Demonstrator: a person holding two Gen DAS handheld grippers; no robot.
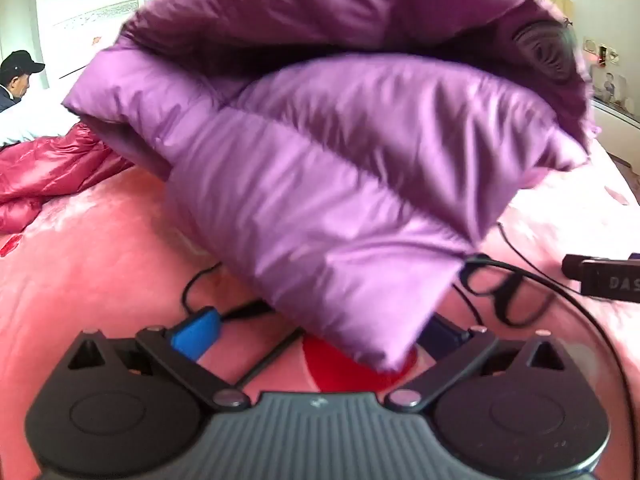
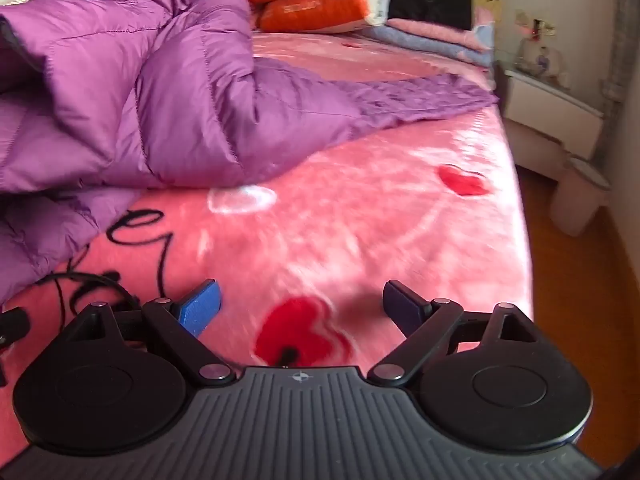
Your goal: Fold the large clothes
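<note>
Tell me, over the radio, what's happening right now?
Both tongs, left and right, open, empty. Purple jacket bunched on pink blanket. Black cable beside it.

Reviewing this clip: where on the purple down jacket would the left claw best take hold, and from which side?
Probably the padded corner of the purple down jacket nearest the left claw. That corner hangs down between the wide-open fingers, over the pink blanket, so coming straight forward from the near side and closing on that thick fold looks easiest.
</note>
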